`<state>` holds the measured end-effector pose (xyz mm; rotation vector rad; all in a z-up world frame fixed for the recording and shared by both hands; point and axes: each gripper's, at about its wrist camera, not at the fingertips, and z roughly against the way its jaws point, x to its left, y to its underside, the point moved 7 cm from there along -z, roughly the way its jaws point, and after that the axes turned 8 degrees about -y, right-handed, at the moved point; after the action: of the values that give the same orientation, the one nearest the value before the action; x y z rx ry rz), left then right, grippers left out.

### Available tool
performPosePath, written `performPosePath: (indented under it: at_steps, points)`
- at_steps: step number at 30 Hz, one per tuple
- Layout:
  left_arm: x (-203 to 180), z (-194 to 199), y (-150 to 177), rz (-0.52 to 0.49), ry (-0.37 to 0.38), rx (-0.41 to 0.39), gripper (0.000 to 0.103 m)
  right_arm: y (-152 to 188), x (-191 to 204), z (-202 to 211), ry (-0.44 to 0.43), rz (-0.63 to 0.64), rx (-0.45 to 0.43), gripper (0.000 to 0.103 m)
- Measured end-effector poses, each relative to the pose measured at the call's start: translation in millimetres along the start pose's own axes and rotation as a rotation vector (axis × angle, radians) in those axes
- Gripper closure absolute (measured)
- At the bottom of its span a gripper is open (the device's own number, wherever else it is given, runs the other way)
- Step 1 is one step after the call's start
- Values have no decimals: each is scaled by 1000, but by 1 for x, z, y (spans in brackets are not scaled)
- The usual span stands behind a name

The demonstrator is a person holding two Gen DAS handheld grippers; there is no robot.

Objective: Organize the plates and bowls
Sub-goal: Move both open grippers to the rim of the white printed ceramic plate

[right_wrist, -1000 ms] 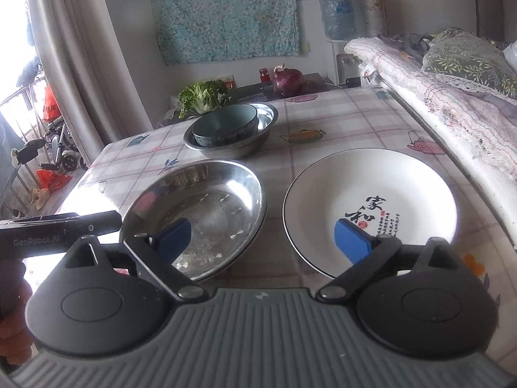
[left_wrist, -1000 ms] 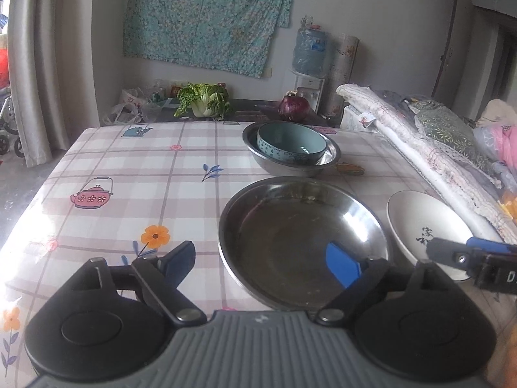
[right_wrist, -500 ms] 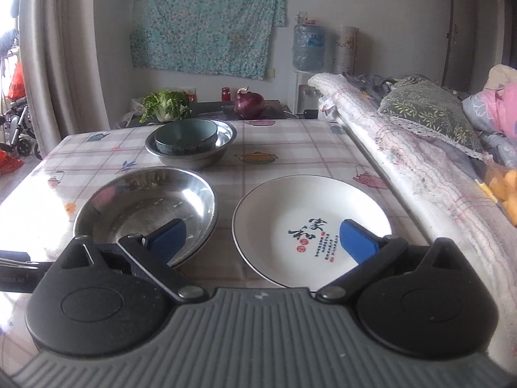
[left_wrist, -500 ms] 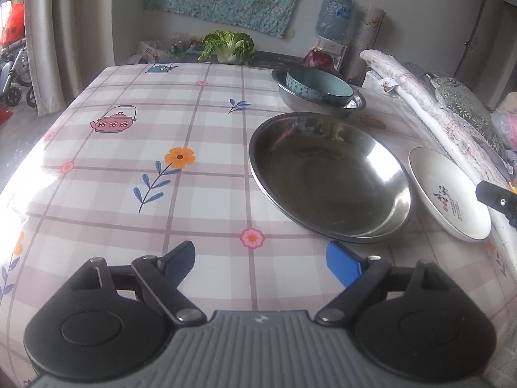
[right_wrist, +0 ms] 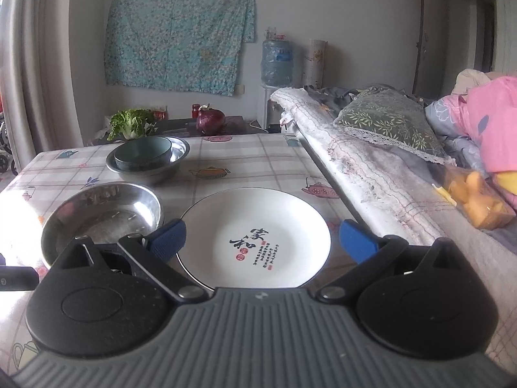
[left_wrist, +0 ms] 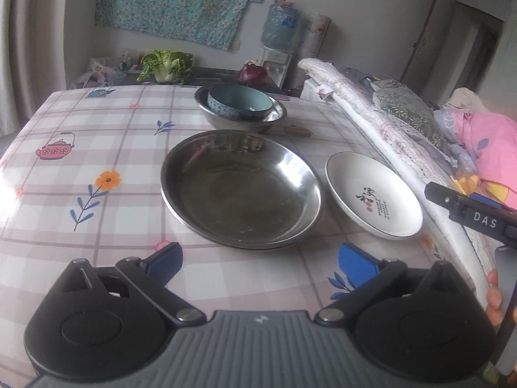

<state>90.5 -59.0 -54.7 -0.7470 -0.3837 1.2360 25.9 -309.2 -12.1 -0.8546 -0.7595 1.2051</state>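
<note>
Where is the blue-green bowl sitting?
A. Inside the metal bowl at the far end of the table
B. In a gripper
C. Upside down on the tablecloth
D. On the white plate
A: the blue-green bowl sits upright inside the far metal bowl, beyond the big metal dish and the white plate, which are both empty.

A checked cloth [left_wrist: 106, 148] covers the surface; on it are set a steel basin [left_wrist: 240, 190], a white plate [left_wrist: 373, 194] and a steel bowl [left_wrist: 274, 119] holding a teal bowl [left_wrist: 239, 102]
</note>
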Motion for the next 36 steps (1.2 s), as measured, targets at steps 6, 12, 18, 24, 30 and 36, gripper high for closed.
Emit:
performPosePath:
  at_steps: [6, 12, 18, 24, 30, 36]
  points:
    - [-36, -6, 0, -51, 99, 0, 0, 4, -28, 3, 24, -23, 13, 1]
    - [-78, -22, 3, -145, 108, -11, 0, 10, -57, 12, -27, -96, -22, 1]
    - [-110, -44, 4, -206, 100, -1, 1, 20, -85, 11, -39, -184, -23, 1]
    - [-126, -60, -4, -211, 79, -24, 6, 28, -103, -3, -48, -219, -2, 1]
    - [-134, -67, -8, -177, 66, -24, 15, 30, -117, -21, -90, -268, 19, 3]
    - [-131, -76, -7, -149, 17, -10, 27, 33, -123, -43, -149, -293, 58, 13]
